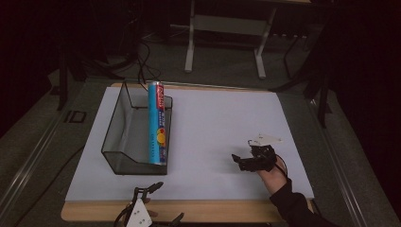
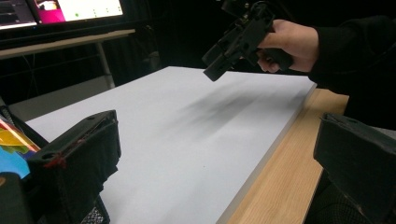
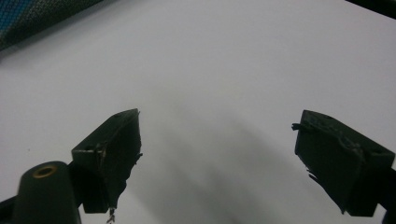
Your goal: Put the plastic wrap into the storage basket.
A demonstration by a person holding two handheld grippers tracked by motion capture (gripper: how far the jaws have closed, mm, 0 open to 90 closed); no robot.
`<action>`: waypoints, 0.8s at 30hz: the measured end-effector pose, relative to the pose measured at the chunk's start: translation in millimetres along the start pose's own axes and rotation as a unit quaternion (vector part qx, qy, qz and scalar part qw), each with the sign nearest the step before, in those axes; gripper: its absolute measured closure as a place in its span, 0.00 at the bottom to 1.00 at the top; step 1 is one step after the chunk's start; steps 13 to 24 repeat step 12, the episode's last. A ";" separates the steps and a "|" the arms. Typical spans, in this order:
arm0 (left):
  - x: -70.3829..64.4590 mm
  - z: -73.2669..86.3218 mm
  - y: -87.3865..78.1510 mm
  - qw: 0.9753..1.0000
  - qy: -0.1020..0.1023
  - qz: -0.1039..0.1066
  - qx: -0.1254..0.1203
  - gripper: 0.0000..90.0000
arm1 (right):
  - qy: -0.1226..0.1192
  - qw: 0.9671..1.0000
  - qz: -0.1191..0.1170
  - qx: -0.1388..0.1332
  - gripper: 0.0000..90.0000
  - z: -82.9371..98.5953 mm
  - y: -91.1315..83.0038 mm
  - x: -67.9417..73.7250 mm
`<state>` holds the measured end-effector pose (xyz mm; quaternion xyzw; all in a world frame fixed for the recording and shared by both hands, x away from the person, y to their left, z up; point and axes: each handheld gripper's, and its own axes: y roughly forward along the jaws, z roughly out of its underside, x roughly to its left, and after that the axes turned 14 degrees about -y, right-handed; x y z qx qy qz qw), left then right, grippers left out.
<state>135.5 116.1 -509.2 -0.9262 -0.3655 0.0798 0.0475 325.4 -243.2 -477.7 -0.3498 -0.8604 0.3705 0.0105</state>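
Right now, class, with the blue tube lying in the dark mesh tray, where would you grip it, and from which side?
Probably grip the blue tube near its middle, coming down from above with the jaws across its width. It lies lengthwise along the mesh tray's right wall, so a side approach looks blocked there. The left gripper, jaws apart, sits nearer the tray than the right gripper.

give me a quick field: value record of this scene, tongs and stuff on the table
surface: white board on a wooden table
basket: dark wire basket, left part of the board
tube: blue tube lying in the basket along its right wall
left tongs: open, empty, at the near edge
right tongs: open, empty, above bare board
hand: holds right tongs
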 end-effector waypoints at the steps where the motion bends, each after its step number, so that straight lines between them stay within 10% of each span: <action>1: -0.1 0.0 -0.1 1.000 0.000 0.000 0.000 0.01 | 0.000 1.000 0.002 -0.004 0.16 1.9 -0.8 0.0; 24: -0.4 0.6 0.1 1.000 0.005 0.005 0.008 0.01 | -0.030 0.999 0.019 -0.026 0.16 10.4 5.2 2.9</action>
